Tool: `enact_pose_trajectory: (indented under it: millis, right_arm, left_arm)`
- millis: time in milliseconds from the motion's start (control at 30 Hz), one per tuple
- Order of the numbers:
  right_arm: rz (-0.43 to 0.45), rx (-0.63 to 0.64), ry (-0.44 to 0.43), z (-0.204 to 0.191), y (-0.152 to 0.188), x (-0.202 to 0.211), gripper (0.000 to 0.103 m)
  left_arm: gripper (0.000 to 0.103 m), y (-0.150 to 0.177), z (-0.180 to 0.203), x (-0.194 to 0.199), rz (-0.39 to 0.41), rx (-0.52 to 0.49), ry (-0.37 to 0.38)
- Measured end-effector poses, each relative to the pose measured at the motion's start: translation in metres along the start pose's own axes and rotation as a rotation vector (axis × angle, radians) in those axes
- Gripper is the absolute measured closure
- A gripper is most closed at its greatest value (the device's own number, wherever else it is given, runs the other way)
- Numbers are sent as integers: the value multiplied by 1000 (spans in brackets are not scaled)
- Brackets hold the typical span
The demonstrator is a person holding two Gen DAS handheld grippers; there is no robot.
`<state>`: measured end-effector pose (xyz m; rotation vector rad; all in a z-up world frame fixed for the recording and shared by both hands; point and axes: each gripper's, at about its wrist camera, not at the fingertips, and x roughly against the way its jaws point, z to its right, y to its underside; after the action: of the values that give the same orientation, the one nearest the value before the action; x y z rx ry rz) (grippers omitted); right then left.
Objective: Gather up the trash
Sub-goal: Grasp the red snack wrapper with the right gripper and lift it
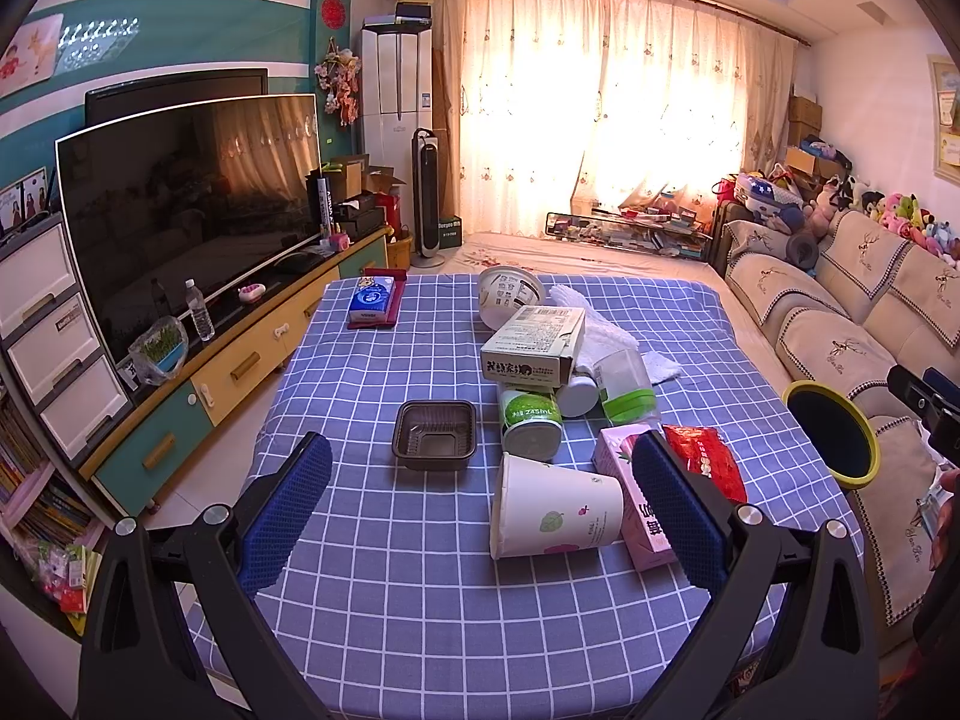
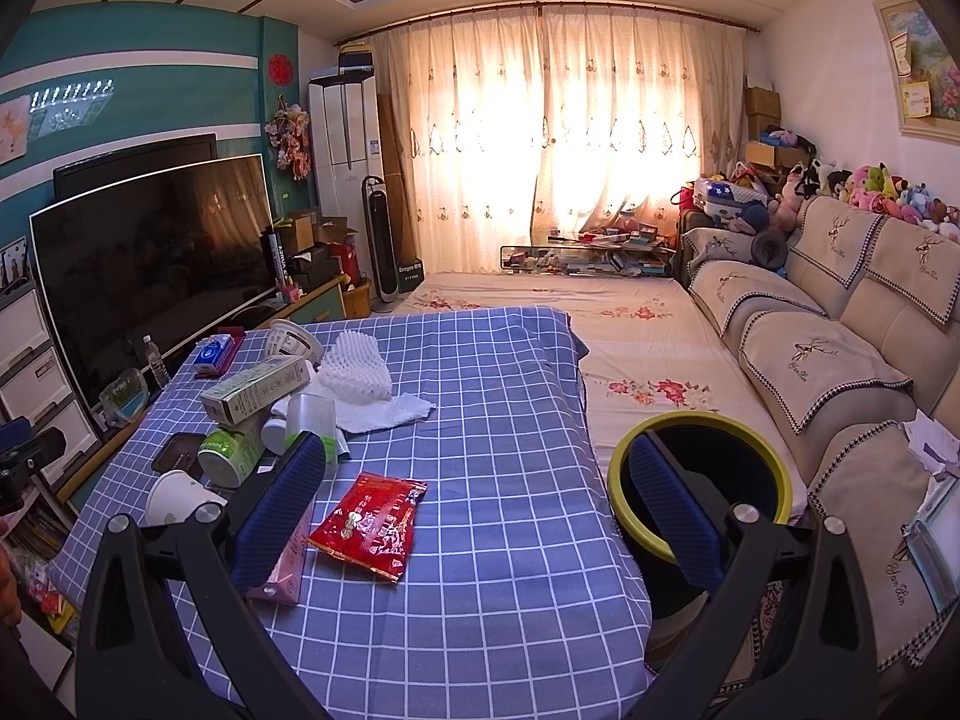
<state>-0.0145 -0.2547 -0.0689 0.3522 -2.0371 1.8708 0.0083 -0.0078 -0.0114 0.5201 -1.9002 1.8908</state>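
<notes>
Trash lies on the blue checked table point(image 1: 420, 600): a tipped white paper cup point(image 1: 555, 510), a pink carton point(image 1: 636, 498), a red snack packet point(image 1: 708, 459), a green-labelled can point(image 1: 531, 417), a dark plastic tray point(image 1: 435, 435), a cardboard box point(image 1: 534, 345) and a white bowl point(image 1: 507, 294). My left gripper point(image 1: 480, 510) hangs open above the near table, the cup between its fingers' lines. My right gripper point(image 2: 474, 516) is open above the red packet point(image 2: 372, 525). A yellow-rimmed bin point(image 2: 702, 480) stands beside the table's right edge, behind the right finger.
A tissue pack point(image 1: 372, 300) on a red holder sits at the far left corner. White foam netting and a cloth point(image 2: 366, 384) lie mid-table. A TV point(image 1: 192, 204) on its cabinet runs along the left, a sofa point(image 2: 840, 330) along the right.
</notes>
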Motion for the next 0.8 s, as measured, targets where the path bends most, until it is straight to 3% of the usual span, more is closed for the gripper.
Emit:
enact_pose_trajectory:
  millis: [367,667,733,800]
  right_arm:
    - [-31,-10,-7,0,14,-15,6]
    - [-281,-6,-68,-17,48,-90,7]
    - [-324,-15,-87,-20,52,-105,12]
    - [-360,-31,-111,-26,55,-117,25]
  left_arm:
    - [4,4,1,-6,-10,1,3]
    - [4,4,-3,-16,-27,1,7]
    - [4,5,-4,-20,-34,1,6]
    - [4,7,-6,-26,-43,2,6]
